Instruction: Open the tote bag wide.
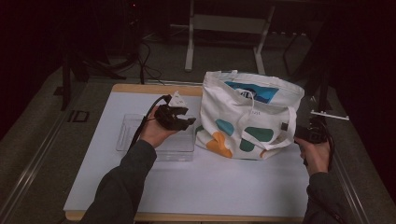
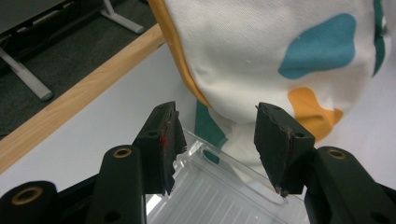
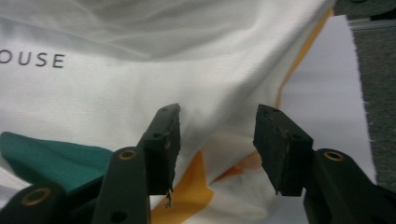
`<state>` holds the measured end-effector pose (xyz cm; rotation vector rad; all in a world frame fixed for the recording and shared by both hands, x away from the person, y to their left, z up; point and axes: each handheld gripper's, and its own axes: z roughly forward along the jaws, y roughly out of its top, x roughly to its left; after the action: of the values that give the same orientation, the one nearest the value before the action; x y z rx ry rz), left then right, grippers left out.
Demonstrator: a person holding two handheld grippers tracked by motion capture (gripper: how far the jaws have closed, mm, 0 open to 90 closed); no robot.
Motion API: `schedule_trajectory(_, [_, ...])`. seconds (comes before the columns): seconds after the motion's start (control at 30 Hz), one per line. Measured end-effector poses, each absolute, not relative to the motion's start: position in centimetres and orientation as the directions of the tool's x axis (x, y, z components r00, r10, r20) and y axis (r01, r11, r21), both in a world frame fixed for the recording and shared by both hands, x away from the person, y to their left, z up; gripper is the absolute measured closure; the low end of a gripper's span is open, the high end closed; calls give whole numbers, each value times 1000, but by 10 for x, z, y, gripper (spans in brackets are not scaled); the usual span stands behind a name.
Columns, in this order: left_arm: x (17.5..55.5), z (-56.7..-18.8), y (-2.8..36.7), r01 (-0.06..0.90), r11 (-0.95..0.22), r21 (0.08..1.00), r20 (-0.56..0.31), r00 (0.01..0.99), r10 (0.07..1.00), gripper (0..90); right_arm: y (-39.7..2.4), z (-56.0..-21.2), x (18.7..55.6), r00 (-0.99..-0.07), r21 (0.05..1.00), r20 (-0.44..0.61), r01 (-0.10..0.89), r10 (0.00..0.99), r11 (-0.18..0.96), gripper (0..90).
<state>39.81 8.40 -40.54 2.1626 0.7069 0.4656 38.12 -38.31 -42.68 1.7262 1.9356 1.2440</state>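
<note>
A white cloth tote bag [image 1: 247,116] with teal, orange and green patches stands at the middle right of the table. Left of it lies a clear plastic container [image 1: 135,133]. My left gripper [image 1: 184,119] hovers over the container's right end, pointing at the bag, open with nothing between its fingers. In the left gripper view the left gripper [image 2: 217,112] frames the bag's lower corner [image 2: 261,51] above the container's rim [image 2: 224,200]. My right gripper [image 1: 306,134] is at the bag's right side near a handle loop. In the right gripper view the right gripper [image 3: 218,109] stands open before the bag's cloth [image 3: 140,70].
A white mat [image 1: 210,182] covers the table, with a wooden edge [image 1: 154,88] at the back. A white stand's legs [image 1: 189,51] and cables [image 1: 144,65] lie on the floor behind. A small white bar [image 1: 329,115] sits at the table's right edge.
</note>
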Motion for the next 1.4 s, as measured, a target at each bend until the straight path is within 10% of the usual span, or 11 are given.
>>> schedule_trajectory(0.4, [426,-391,70,318,-535,782,112,774,623,521,-372,-423,382,-339,745,257,666,905,38,878])
schedule_trajectory(1.03, [462,-399,49,355,-504,787,30,795,606,442,-374,-420,372,-390,794,231,605,891,59,898])
schedule_trajectory(1.27, [454,-392,42,312,-526,791,79,801,594,855,-375,-416,369,-403,805,222,589,888,66,900])
schedule_trajectory(1.4, [451,-389,39,307,-545,780,103,796,596,874,-374,-406,366,-405,816,212,574,889,67,900])
